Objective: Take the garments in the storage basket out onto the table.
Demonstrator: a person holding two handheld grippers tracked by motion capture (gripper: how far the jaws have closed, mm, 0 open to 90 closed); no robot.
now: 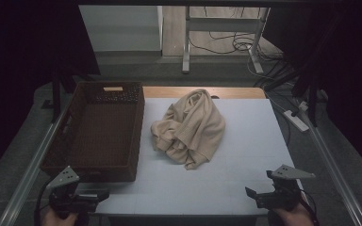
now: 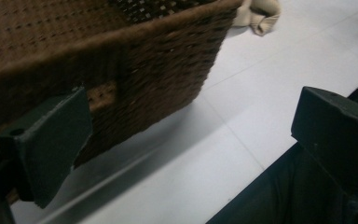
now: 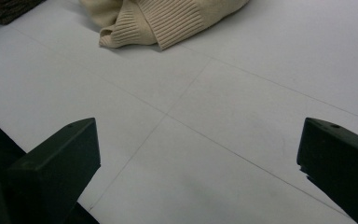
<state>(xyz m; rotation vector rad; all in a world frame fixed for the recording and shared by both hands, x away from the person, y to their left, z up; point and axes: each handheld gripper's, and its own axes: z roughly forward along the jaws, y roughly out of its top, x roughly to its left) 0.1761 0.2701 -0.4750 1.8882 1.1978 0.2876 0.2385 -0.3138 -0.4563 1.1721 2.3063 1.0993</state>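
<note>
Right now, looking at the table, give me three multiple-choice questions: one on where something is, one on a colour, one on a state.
1. Where does the sweater lie?
A. inside the basket
B. on the white table top, right of the basket
C. on the floor

2. What colour is the basket?
A. dark brown
B. blue
C. white

3. How do the left gripper and right gripper stand?
A. both open, holding nothing
B. both shut on the sweater
C. left shut on the basket

Answers:
1 B, it sits crumpled on the table beside the basket.
2 A, brown woven walls.
3 A, each gripper view shows its fingers wide apart over bare table.
</note>
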